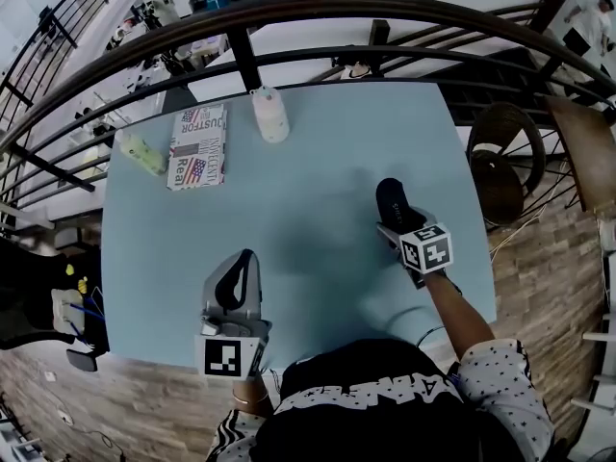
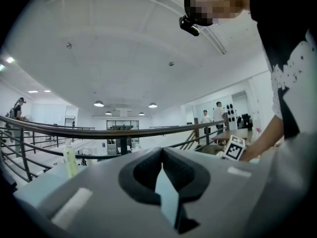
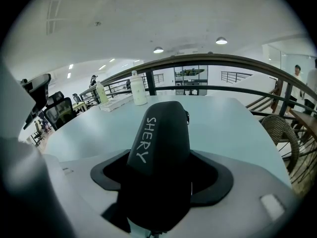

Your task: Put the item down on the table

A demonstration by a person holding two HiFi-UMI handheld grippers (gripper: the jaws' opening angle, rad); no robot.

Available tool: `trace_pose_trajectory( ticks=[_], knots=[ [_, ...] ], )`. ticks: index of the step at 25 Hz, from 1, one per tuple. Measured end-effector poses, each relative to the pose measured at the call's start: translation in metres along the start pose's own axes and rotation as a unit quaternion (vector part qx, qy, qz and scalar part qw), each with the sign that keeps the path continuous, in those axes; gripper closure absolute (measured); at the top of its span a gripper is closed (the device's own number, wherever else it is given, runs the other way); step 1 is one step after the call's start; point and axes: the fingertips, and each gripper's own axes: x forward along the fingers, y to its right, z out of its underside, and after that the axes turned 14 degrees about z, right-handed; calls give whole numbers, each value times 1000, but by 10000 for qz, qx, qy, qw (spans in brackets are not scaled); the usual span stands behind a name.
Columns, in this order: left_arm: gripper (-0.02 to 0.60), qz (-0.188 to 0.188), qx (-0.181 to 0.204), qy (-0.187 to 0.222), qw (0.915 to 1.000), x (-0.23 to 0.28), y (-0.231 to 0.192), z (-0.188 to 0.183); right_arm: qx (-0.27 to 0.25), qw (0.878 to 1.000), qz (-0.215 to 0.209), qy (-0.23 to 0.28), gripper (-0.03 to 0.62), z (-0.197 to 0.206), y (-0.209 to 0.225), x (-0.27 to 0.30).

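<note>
The item is a black soft case (image 1: 395, 203) lettered "SHERY" (image 3: 159, 143). My right gripper (image 1: 402, 227) is shut on it and holds it over the right half of the light blue table (image 1: 318, 162). In the right gripper view the case fills the jaws and hides their tips; whether it touches the tabletop cannot be told. My left gripper (image 1: 241, 263) is at the table's near left edge. Its jaws meet at the tips (image 2: 162, 155) with nothing between them.
At the table's far side stand a white bottle (image 1: 270, 115), a printed box with a flag pattern (image 1: 198, 145) and a pale green bottle (image 1: 142, 152). A dark curved railing (image 1: 289, 17) runs behind the table. A wicker chair (image 1: 505, 157) is on the right.
</note>
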Motion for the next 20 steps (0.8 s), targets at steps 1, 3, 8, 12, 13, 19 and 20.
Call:
trace_pose_trajectory(
  ticks=[1,3,8,12,13,19,20],
  knots=[
    [581,-1,7,-1,10000,0,0,0,-7,10000,-3,-28,237,1,0,1],
    [581,-6,18,6,10000,0,-1,0,-27,10000,-16,-88,237,4,-1,3],
    [581,-12,-18,-66,10000,1,-3,5,-55,9997,-34,-255,237,9,-3,11],
    [581,-35,-35,-68,10000,-1,-4,3,-108,9992,-24,-381,237,13,-3,12],
    [581,-40,-34,-73,10000,-1,-4,3,-116,9991,-37,-417,237,14,-3,12],
    [581,-14,-22,-64,10000,-1,-2,3,-186,9976,-101,-662,235,24,-7,14],
    [581,-12,-23,-55,10000,-2,-2,3,-203,9973,-97,-695,235,25,-7,15]
  ],
)
